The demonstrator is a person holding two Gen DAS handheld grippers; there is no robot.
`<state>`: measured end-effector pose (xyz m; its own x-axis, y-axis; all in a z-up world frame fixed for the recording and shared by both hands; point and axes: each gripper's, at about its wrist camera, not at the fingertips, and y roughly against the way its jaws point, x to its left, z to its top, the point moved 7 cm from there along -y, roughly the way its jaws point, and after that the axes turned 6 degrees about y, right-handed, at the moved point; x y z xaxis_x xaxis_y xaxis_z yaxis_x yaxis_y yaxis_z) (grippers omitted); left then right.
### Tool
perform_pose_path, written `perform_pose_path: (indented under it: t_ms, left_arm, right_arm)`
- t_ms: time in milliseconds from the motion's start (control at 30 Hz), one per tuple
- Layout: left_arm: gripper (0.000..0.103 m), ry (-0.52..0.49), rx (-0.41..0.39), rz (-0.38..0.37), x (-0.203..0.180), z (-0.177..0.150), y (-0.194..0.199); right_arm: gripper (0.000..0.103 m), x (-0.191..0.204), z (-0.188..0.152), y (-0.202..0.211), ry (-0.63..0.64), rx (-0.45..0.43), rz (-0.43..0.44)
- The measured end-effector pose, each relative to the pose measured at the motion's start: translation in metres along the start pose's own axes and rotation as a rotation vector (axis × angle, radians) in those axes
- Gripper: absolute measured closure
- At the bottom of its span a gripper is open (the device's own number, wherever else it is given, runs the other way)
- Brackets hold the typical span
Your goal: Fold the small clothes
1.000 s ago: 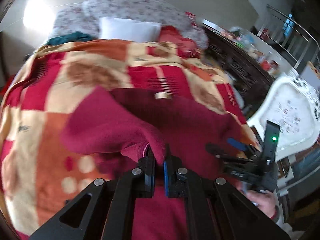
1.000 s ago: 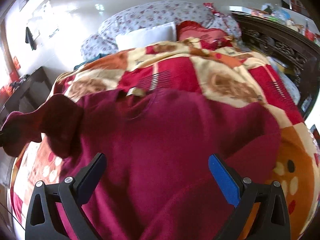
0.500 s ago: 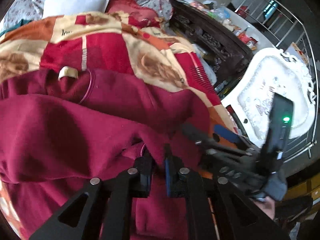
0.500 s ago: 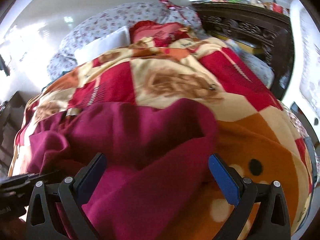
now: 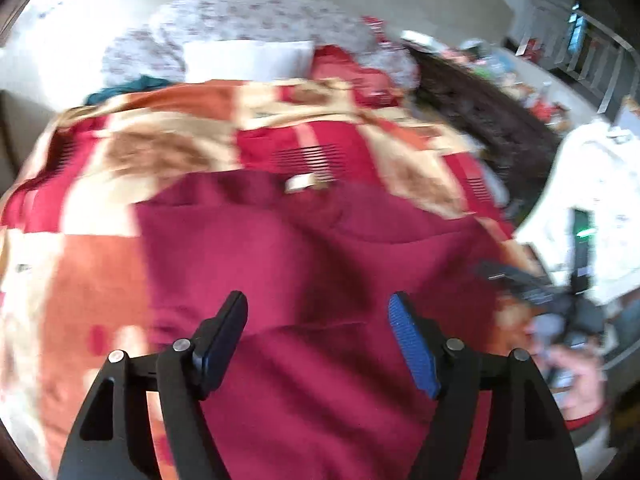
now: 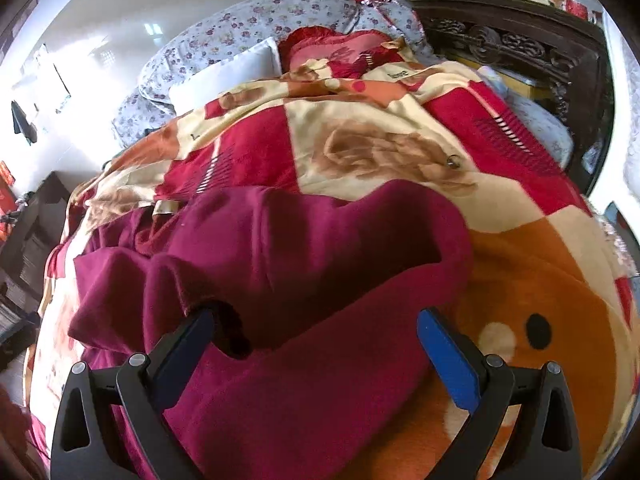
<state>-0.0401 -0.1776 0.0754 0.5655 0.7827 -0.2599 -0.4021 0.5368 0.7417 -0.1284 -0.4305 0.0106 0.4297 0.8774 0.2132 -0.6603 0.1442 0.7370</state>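
Note:
A dark red fleece garment (image 5: 320, 264) lies spread on a red, orange and cream patterned blanket (image 5: 100, 272), its neck label (image 5: 300, 183) at the far edge. My left gripper (image 5: 318, 328) is open and empty just above the garment. In the right wrist view the garment (image 6: 304, 256) has one side folded over its middle. My right gripper (image 6: 314, 330) is open over the garment's near part, with cloth lying between its fingers but not clamped. The right gripper also shows blurred at the right of the left wrist view (image 5: 532, 284).
The blanket (image 6: 540, 280) covers a bed with a white pillow (image 6: 228, 76) and floral bedding (image 6: 256, 24) at the head. A dark carved wooden cabinet (image 6: 512, 44) stands along the bed's right side. A white ornate chair (image 5: 592, 200) stands at the right.
My left gripper let go of the garment's side after carrying it across, and now stands open and drawn back. My right gripper stayed open and shifted over the garment.

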Motion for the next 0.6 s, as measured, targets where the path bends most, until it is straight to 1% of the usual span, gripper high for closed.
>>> perform_pose_path:
  t_ms: [33,67,100,133,167,200,233,267,300,333,367,400,467,533,600]
  left_arm:
    - [0.031,0.008,0.005,0.053,0.016,-0.004,-0.007]
    - [0.031,0.018,0.007,0.081,0.026,-0.006,-0.012]
    - [0.031,0.029,0.007,0.105,0.034,-0.009,-0.019]
    - [0.031,0.038,0.007,0.127,0.042,-0.011,-0.027]
    - [0.031,0.047,0.009,0.146,0.05,-0.013,-0.035]
    - [0.031,0.054,0.014,0.158,0.056,-0.015,-0.041]
    - [0.031,0.064,0.025,0.168,0.061,-0.018,-0.049]
    - [0.031,0.069,0.033,0.168,0.065,-0.021,-0.054]
    - [0.031,0.073,0.039,0.167,0.066,-0.023,-0.056]
    - [0.031,0.078,0.045,0.164,0.068,-0.026,-0.06]
    - [0.031,0.082,0.049,0.16,0.069,-0.028,-0.062]
    - [0.031,0.084,0.054,0.156,0.069,-0.029,-0.064]
    - [0.031,0.08,0.069,0.158,0.069,-0.033,-0.067]
    - [0.031,0.078,0.07,0.16,0.068,-0.034,-0.067]
    - [0.031,0.085,0.055,0.151,0.068,-0.032,-0.06]
  right_arm:
    - [0.0,0.003,0.0,-0.004,0.002,0.007,0.017]
    - [0.001,0.008,0.001,-0.007,0.01,0.003,0.04]
    - [0.004,0.013,0.003,-0.008,0.026,-0.016,0.07]
    - [0.017,0.018,0.005,-0.01,0.044,-0.033,0.092]
    - [0.044,0.022,0.006,-0.013,0.059,-0.034,0.106]
    - [0.059,0.025,0.007,-0.017,0.071,-0.021,0.113]
    - [0.078,0.026,0.009,-0.019,0.075,-0.013,0.119]
    - [0.082,0.028,0.011,-0.016,0.08,-0.023,0.125]
    - [0.085,0.028,0.014,-0.012,0.089,-0.04,0.123]
    - [0.092,0.028,0.017,-0.006,0.101,-0.069,0.111]
    - [0.098,0.026,0.021,-0.001,0.109,-0.091,0.09]
    - [0.098,0.022,0.028,0.006,0.112,-0.119,0.056]
    - [0.1,0.011,0.039,0.018,0.08,-0.16,0.041]
    - [0.1,0.003,0.044,0.021,0.06,-0.149,0.05]
    - [0.099,0.003,0.038,0.016,0.069,-0.11,0.055]
